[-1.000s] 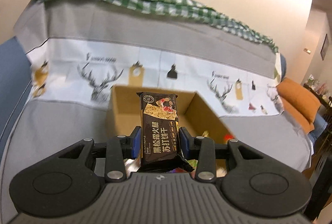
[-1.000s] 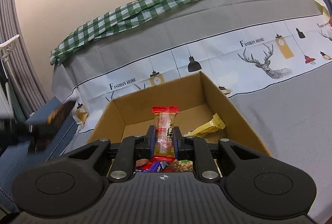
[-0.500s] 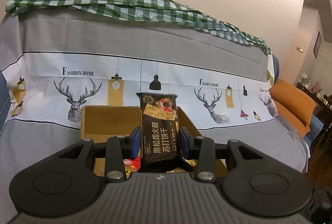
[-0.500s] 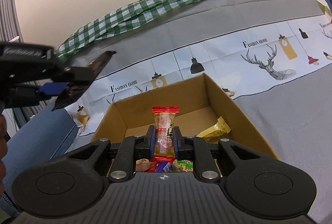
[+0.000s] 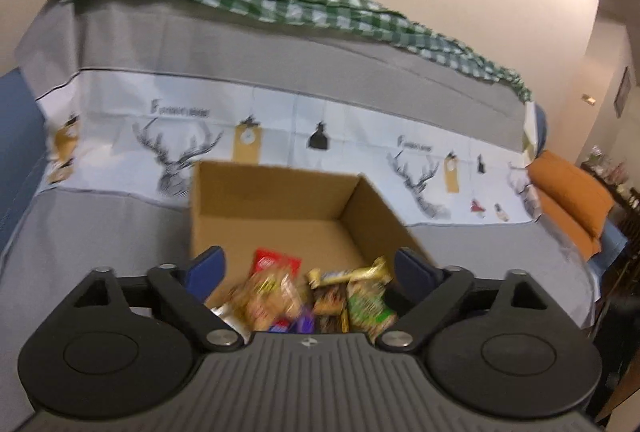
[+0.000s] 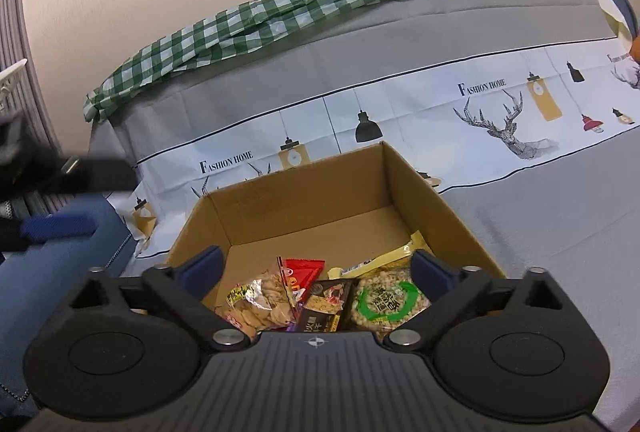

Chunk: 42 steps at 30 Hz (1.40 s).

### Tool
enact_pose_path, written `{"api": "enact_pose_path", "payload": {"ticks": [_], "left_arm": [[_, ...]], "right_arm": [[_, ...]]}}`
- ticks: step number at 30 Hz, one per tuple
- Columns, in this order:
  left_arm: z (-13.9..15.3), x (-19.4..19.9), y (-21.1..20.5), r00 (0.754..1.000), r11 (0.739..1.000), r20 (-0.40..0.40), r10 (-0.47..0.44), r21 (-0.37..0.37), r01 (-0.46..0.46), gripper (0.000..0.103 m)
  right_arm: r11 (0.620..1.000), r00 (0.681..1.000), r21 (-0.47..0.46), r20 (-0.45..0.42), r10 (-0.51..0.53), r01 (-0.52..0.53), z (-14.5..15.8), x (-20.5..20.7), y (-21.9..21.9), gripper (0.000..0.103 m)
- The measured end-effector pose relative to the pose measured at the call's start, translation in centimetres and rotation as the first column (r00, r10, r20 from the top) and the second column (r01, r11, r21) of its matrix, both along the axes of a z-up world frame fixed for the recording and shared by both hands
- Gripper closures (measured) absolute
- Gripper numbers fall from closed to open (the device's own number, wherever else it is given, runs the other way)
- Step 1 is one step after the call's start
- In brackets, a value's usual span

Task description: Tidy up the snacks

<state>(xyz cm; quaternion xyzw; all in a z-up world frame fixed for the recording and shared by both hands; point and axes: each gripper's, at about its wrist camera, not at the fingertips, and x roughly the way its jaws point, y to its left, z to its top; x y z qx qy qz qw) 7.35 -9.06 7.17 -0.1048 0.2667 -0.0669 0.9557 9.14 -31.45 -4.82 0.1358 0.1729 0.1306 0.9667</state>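
Note:
An open cardboard box (image 5: 276, 199) (image 6: 304, 195) sits on the covered sofa, with several snack packets heaped at its near end. My left gripper (image 5: 308, 264) is open and empty over that heap; the view is blurred. My right gripper (image 6: 318, 266) is open and empty over the same end. Below it lie a dark cracker packet (image 6: 324, 306), a green-labelled packet (image 6: 386, 302), a clear bag of crackers (image 6: 260, 302), a red packet (image 6: 302, 272) and a yellow bar (image 6: 384, 260). The left gripper shows blurred at the left edge of the right wrist view (image 6: 60, 224).
The sofa is draped in a grey and white deer-print cover (image 6: 560, 232) with a green checked cloth (image 6: 280, 15) along its back. An orange cushion (image 5: 572, 195) lies at the right end. The far half of the box floor is bare.
Both grippers have opened. The dark cracker packet has left my left gripper and the red-ended candy has left my right; the dark packet now lies in the box.

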Motion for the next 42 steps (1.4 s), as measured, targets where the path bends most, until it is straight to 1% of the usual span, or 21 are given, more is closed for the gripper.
{"api": "enact_pose_path", "payload": {"ticks": [4,7,9,12,13,18,22,24,31,37,42], "left_arm": [[-0.8,-2.4,0.9,0.999,0.997,-0.002,0.05,0.054,-0.05,0.005],[-1.7,-3.1,1.7,0.995,0.996,-0.066,0.079,0.049,-0.076,0.005],[-2.6,-3.2,2.1,0.985,0.992,-0.127,0.115,0.055,-0.109,0.005],[-3.5,-3.4,2.3,0.975,0.99,-0.176,0.134,0.056,-0.125,0.004],[-3.7,-3.4,2.2,0.974,0.99,-0.181,0.136,0.063,-0.127,0.0],[-4.5,-3.4,1.3,0.966,0.99,-0.224,0.128,0.09,-0.111,0.0],[-5.3,-3.3,0.5,0.959,0.991,-0.258,0.114,0.099,-0.091,0.0],[-5.6,-3.3,0.3,0.955,0.991,-0.277,0.105,0.104,-0.079,0.0],[-5.8,-3.1,0.3,0.946,0.987,-0.293,0.139,0.116,-0.109,0.0],[-5.9,-2.9,0.0,0.939,0.984,-0.308,0.152,0.134,-0.115,0.0],[-5.8,-3.0,-0.2,0.94,0.984,-0.307,0.151,0.14,-0.113,0.0]], "right_arm": [[1.0,1.0,-0.018,-0.006,-0.009,0.009,0.1,-0.4,0.1,0.001],[0.999,0.998,-0.044,-0.049,-0.029,0.027,0.3,-0.8,0.2,0.001],[0.998,0.995,-0.06,-0.087,-0.037,0.032,0.3,-1.2,0.2,0.001],[0.994,0.986,-0.094,-0.151,-0.064,0.05,0.4,-2.3,0.0,0.001],[0.994,0.984,-0.1,-0.162,-0.07,0.054,0.4,-2.7,-0.2,0.001],[0.991,0.977,-0.111,-0.19,-0.095,0.074,0.5,-4.7,-1.4,0.001],[0.995,0.971,-0.075,-0.225,-0.085,0.069,0.0,-4.3,-2.1,0.001],[0.995,0.967,-0.076,-0.242,-0.083,0.067,-0.3,-4.0,-1.9,0.001],[0.991,0.97,-0.132,-0.238,-0.045,0.014,-0.5,-3.6,-0.4,0.001],[0.994,0.965,-0.11,-0.258,-0.051,0.023,-0.7,-3.3,-0.7,0.001],[0.994,0.964,-0.107,-0.263,-0.052,0.025,-0.8,-3.2,-0.8,0.001]]}}
